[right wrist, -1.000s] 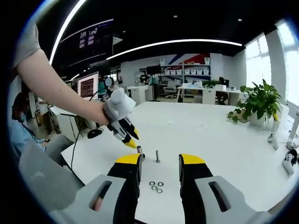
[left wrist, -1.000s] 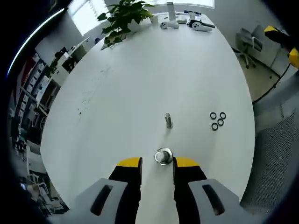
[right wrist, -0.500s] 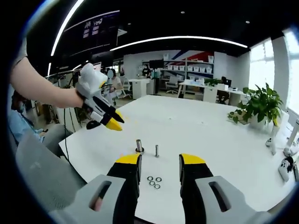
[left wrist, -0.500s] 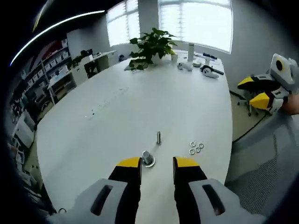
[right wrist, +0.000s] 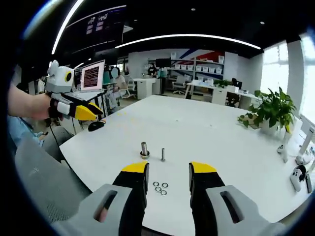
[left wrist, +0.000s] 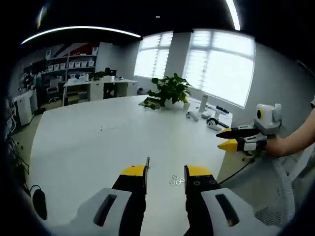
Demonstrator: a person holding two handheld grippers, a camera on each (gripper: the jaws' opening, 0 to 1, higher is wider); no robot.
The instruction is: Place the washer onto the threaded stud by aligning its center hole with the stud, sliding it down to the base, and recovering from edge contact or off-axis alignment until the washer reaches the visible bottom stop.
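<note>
In the right gripper view, the right gripper (right wrist: pixel 167 176) is hovering with its jaws parted and holding nothing, three loose washers (right wrist: pixel 160 188) are lying on the white worktop (right wrist: pixel 211 137) between its jaws, and just beyond them the threaded stud (right wrist: pixel 144 150), with a washer at its base, is standing beside a thinner stud (right wrist: pixel 163 154). The left gripper (right wrist: pixel 89 112) is hanging off the worktop's left edge, well apart from the studs; I cannot tell how its jaws stand there. In the left gripper view, the left gripper (left wrist: pixel 165 178) is also showing parted, empty jaws, with the washers (left wrist: pixel 176 180) lying between the tips.
</note>
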